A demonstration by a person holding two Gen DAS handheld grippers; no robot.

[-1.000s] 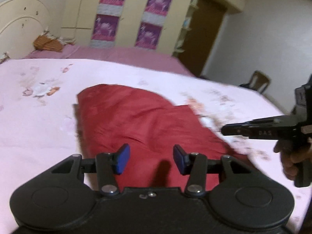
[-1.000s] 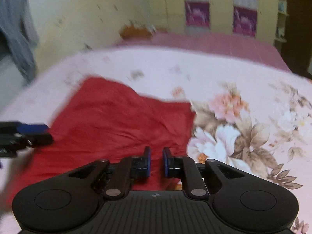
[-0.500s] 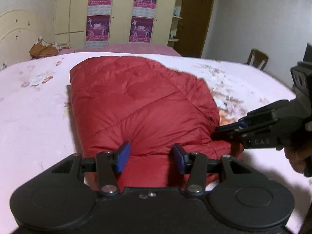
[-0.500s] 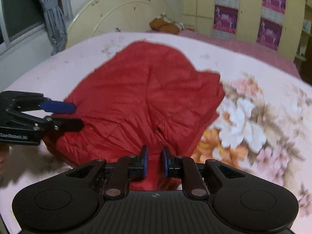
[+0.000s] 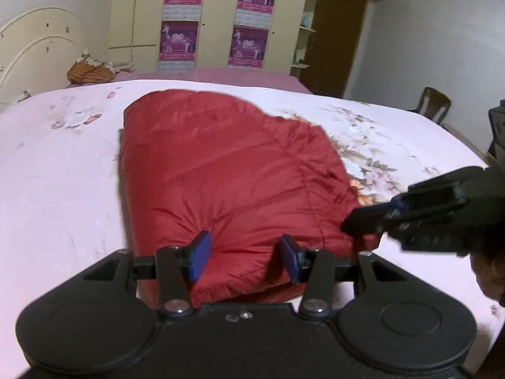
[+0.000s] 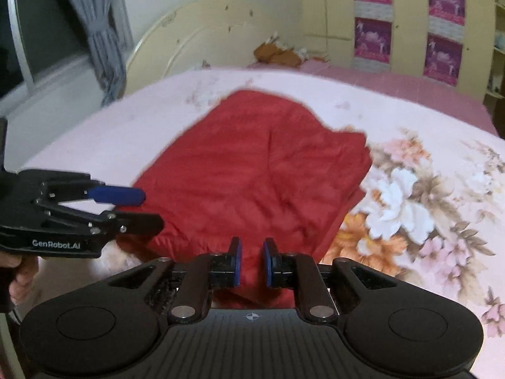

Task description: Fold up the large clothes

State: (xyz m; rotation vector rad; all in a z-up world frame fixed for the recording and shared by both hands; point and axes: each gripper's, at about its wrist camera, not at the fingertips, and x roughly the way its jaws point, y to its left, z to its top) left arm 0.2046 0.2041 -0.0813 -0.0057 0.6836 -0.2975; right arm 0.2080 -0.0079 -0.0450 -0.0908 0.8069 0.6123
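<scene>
the left gripper (image 5: 243, 257) is spread wide, its blue pads (image 5: 199, 255) straddling the near hem of a red quilted jacket (image 5: 233, 173) without clamping it. the right gripper (image 6: 251, 260) has only a narrow gap between its pads, red fabric showing in that gap; whether it pinches the cloth cannot be told. the jacket lies folded into a rough rectangle on a pink floral bedspread (image 6: 426, 189), with a cream headboard (image 6: 202, 41) and a postered wardrobe (image 5: 214, 15) beyond.
</scene>
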